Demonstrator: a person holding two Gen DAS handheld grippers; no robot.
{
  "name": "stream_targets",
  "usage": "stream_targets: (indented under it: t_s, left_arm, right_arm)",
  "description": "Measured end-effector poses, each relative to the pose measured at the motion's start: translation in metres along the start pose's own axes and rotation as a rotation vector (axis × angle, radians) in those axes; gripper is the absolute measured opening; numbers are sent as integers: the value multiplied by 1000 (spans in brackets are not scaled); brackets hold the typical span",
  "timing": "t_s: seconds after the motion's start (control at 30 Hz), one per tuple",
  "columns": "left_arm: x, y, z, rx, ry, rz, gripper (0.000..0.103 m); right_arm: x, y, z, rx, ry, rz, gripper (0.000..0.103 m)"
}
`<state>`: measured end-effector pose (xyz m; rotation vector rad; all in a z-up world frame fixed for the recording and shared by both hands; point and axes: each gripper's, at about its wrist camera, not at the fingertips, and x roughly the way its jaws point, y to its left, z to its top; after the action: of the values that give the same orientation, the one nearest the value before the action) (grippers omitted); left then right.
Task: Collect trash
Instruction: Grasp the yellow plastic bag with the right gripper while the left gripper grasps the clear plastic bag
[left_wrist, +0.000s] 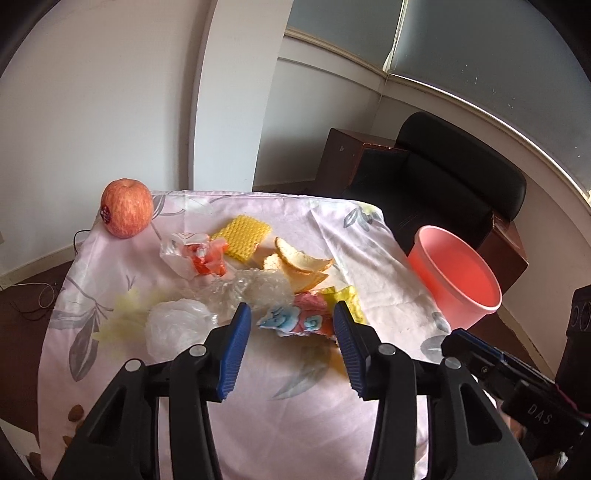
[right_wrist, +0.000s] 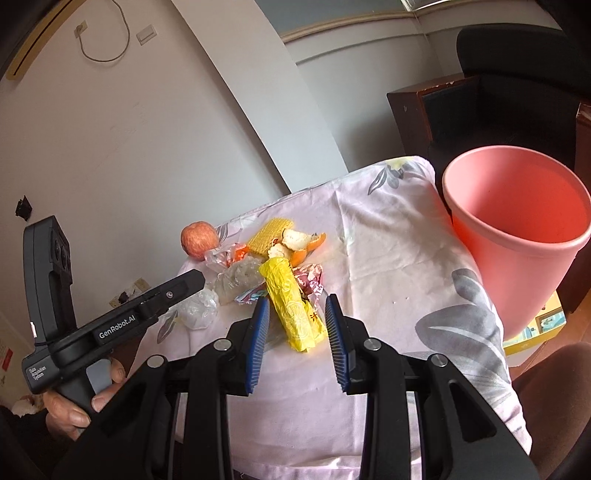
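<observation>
I hold both grippers wide apart: my left gripper (left_wrist: 291, 314) frames the blue-and-pink wrapper (left_wrist: 295, 320), my right gripper (right_wrist: 295, 302) the yellow wrapper (right_wrist: 291, 302)

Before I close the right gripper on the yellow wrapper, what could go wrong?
The right gripper is open around the yellow wrapper, which lies on a red-and-white wrapper; that may drag along. The pink bin sits at the table's right edge, so a bump could tip it. The apple is not trash.
</observation>
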<state>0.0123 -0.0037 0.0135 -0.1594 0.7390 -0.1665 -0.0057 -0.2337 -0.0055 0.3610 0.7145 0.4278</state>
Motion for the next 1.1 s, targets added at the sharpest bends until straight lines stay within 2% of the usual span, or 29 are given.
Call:
stream_targets:
  t_s: [0.4,0.57,0.8,0.87,0.9,0.93,1.1]
  left_arm:
    - [-10,67,-18,5,29,92,45]
    - [5,71,-23,-16,64,115,46]
    - [28,72,-18,11,58,132,45]
    - [30,74,-19,-1,62,122,30]
    - [31,76,-19,-13,68,110,19]
    - [31,78,-20,-27,73,97,15]
    - [23,83,-20,-68,57,62,8]
  right_arm:
    - [24,-3,3,-5,83,15,32]
    - [32,1,1,-19,124,28,32]
    - [34,5,-1,-31,128,33,32]
    - [35,5,-1,-31,131,34,32]
    - [35,6,-1,-32,134,35,32]
    - [36,6,-1,-34,137,37,32]
    - [44,10,2,-66,163,35,32]
